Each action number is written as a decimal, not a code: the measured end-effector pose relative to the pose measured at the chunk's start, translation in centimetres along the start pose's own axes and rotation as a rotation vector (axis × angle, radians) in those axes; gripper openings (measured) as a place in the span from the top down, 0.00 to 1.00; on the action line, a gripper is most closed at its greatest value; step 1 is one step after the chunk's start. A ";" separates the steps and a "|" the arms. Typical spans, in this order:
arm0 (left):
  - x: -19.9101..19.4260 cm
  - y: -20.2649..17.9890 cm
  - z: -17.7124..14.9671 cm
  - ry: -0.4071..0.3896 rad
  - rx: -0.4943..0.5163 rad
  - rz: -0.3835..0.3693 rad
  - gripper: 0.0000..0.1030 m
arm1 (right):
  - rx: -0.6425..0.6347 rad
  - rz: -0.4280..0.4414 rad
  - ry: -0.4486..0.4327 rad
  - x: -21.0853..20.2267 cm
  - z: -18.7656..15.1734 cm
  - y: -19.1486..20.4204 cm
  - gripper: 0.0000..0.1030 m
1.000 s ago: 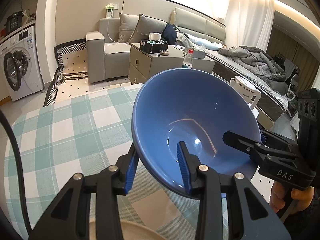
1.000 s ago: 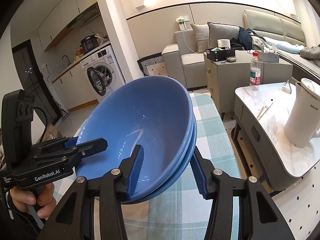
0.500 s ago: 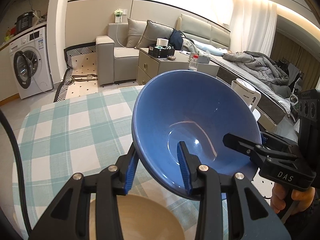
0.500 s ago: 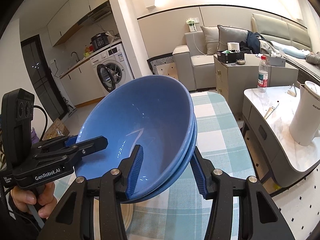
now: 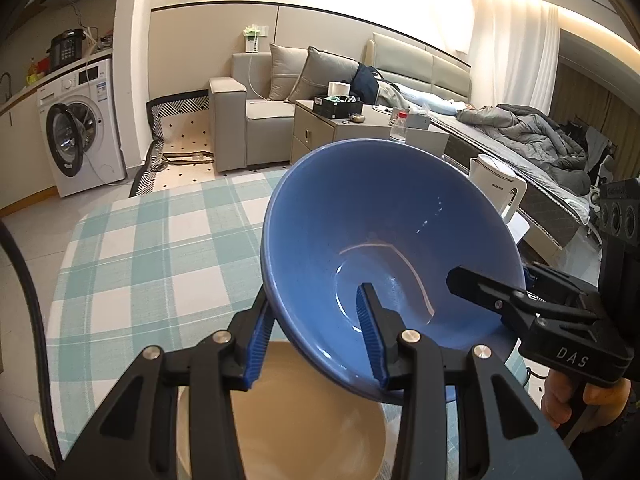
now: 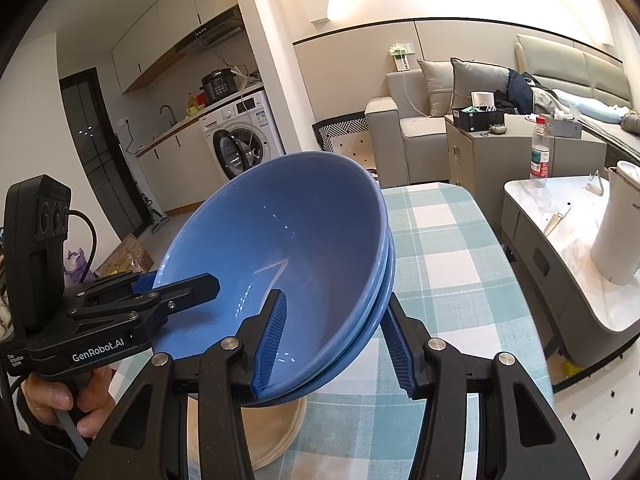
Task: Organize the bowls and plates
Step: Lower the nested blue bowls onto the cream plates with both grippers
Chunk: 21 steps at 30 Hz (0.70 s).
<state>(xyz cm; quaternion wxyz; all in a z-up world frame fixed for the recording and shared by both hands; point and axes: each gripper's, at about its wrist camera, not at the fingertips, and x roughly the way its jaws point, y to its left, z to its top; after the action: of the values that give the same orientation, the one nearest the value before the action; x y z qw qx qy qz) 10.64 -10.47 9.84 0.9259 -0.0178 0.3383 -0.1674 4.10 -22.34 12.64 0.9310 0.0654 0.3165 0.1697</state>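
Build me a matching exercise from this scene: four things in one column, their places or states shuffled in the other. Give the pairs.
1. blue bowls
2. beige plate
3. white kettle
4. washing machine

A. door open
B. standing on the marble counter
C. stacked, tilted, off the table
D. flat on the checked tablecloth

Pairs: 1-C, 2-D, 3-B, 4-A

Two nested blue bowls (image 6: 280, 256) tilted above beige plate (image 5: 304, 424).
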 end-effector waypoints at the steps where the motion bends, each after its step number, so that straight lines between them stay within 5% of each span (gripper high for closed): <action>1: -0.2 0.0 -0.2 -0.002 0.000 0.003 0.61 | -0.001 0.004 -0.002 -0.1 -0.3 0.3 0.52; 21: -4.1 3.1 -3.8 -0.033 -0.067 0.076 0.61 | -0.064 0.092 0.032 0.2 -2.5 4.7 0.52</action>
<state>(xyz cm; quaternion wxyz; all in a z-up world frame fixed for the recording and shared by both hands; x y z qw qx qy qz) 6.25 -5.97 8.98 0.9358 -0.0387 0.3289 -0.1206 1.47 -17.83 11.65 0.9187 0.0472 0.3224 0.2234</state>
